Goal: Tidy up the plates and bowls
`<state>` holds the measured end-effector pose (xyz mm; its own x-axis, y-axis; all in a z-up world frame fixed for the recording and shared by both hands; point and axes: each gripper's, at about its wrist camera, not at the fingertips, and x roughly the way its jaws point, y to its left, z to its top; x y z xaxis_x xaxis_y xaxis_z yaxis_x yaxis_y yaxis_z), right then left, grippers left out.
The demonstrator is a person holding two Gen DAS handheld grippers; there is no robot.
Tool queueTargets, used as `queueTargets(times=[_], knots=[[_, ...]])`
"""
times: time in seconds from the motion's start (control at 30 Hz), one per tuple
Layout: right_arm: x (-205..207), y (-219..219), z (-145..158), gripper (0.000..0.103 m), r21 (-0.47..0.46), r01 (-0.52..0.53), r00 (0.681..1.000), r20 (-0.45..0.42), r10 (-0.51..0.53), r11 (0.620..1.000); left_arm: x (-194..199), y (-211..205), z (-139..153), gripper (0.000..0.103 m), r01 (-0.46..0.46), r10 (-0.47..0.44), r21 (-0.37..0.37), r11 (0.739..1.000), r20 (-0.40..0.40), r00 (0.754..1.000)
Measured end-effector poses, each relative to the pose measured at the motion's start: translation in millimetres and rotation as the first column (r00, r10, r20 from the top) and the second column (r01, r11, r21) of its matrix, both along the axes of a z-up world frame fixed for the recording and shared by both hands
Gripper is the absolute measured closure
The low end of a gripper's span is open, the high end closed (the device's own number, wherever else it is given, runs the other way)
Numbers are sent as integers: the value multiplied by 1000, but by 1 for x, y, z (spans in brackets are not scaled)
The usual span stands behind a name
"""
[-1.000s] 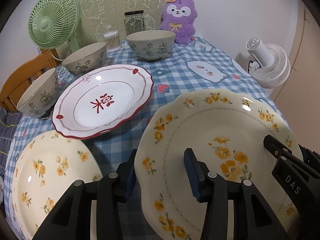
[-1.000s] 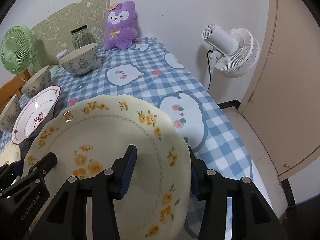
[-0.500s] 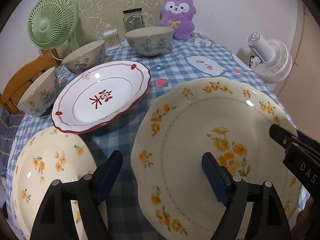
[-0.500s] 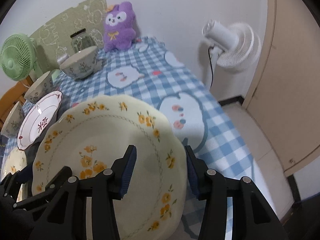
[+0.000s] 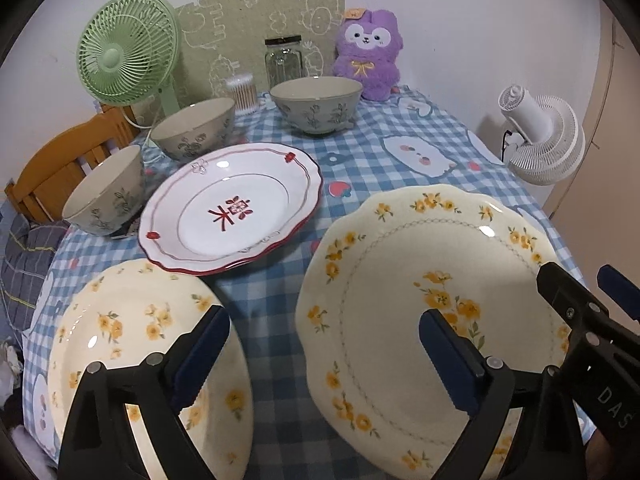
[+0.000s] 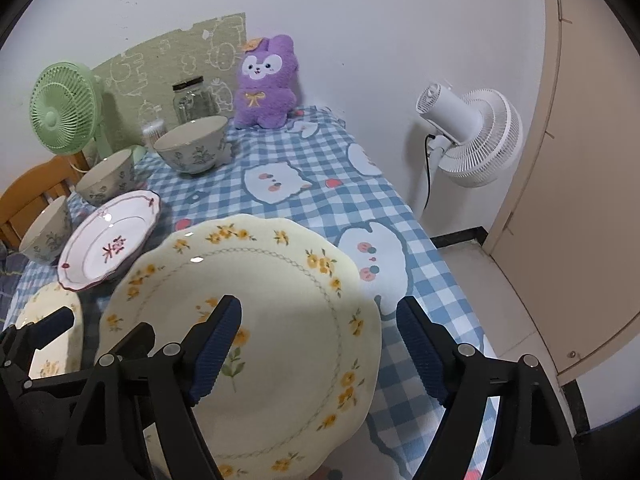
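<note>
A blue-checked tablecloth (image 5: 372, 168) covers the table against a white wall. Near its front edge lies a large yellow-flowered plate (image 5: 424, 312), with a second flowered plate (image 5: 132, 332) to its left and a red-rimmed white plate (image 5: 232, 208) behind them. Three patterned bowls (image 5: 316, 104) curve along the back left. The left gripper (image 5: 324, 356) is spread wide, straddling the gap between the two flowered plates; the right gripper (image 6: 320, 344) is spread across the large plate's right rim. A green fan (image 5: 128, 50) and purple plush (image 5: 368, 60) stand behind.

Left gripper (image 5: 324, 354) and right gripper (image 6: 320, 344) both gape wide, side by side.
</note>
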<state>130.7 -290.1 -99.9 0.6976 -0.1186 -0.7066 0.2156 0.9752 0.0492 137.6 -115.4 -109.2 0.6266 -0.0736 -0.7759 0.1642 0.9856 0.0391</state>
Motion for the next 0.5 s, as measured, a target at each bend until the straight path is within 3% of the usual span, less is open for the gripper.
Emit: queueTargets(times=[0.5], knots=[[-33,29,34,21,-33,-26,997,70,28,999,-30,27,32,6,-12,14,-30,999,54,998]])
